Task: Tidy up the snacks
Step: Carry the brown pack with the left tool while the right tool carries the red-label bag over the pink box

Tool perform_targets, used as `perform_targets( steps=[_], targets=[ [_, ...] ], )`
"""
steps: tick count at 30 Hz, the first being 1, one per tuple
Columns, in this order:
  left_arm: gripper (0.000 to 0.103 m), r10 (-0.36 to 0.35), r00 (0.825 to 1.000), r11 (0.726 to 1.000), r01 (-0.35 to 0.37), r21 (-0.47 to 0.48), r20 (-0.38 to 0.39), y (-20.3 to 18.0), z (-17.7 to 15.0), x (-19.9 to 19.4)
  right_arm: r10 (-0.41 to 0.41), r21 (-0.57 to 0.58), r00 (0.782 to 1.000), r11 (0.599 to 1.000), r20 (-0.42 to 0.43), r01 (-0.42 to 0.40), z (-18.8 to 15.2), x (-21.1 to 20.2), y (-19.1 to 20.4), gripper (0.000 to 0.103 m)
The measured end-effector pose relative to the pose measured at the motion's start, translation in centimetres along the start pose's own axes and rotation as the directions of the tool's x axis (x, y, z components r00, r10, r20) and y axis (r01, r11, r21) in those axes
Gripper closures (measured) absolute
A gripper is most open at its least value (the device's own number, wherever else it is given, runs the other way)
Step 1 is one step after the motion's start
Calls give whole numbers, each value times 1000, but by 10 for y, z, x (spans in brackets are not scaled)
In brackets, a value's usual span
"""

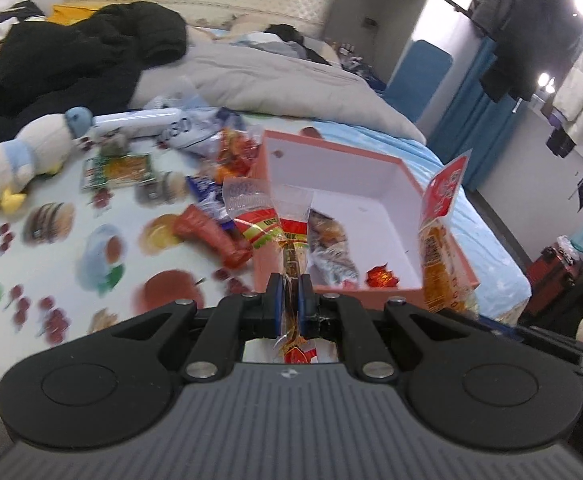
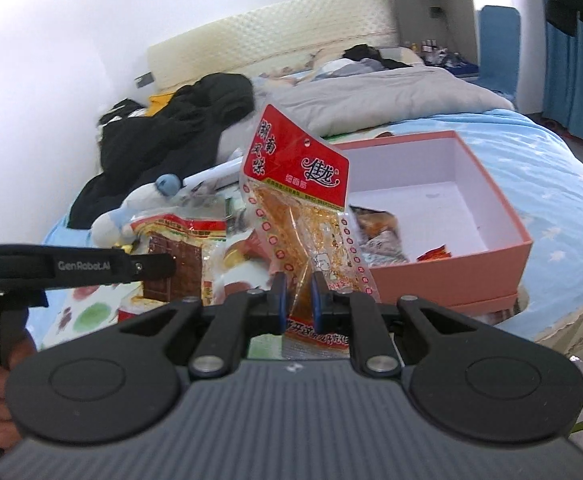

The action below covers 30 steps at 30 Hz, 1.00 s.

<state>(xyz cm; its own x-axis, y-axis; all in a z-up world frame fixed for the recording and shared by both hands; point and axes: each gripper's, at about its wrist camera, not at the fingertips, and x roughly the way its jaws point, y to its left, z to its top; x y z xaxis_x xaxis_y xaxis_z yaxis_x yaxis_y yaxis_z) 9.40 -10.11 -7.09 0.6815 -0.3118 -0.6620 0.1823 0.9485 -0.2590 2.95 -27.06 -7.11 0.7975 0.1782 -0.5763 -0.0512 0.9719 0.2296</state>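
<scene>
Box (image 1: 371,292) lies ahead-right of left gripper (image 1: 290,280), ahead of right gripper (image 2: 298,284). Left clamps brown snack pack (image 1: 291,258), edge-on; right clamps red-topped packet (image 2: 303,200), long axis upright.

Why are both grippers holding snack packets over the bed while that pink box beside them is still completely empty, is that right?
Not quite: the pink box is not empty. The right wrist view shows a few wrapped snacks already lying in it. The rest holds: the left gripper is shut on a snack packet, and the right gripper on a red-topped packet.

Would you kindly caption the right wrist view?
Right gripper holds a red-topped snack packet before the pink box.
</scene>
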Motion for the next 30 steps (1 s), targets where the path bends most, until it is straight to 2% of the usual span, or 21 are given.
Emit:
perform_targets(
  steps=[9,16,26,30],
  targets=[
    [94,-63,998,996,64,59,-11,-44,59,63,-18,50,1000,999,20,17,41,36,-41,88],
    [94,-94,994,991,99,91,-59,-68,95,129,-30,46,999,999,15,29,71,74,-75,88],
    [94,-91,983,988,109,109,-158,-73,118,229,-58,100,997,993,-42,62,80,131,-120,87],
    [94,-82,981,987,105,124,-178,-72,118,255,-79,111,993,990,-86,88,78,156,-134,87]
  ],
)
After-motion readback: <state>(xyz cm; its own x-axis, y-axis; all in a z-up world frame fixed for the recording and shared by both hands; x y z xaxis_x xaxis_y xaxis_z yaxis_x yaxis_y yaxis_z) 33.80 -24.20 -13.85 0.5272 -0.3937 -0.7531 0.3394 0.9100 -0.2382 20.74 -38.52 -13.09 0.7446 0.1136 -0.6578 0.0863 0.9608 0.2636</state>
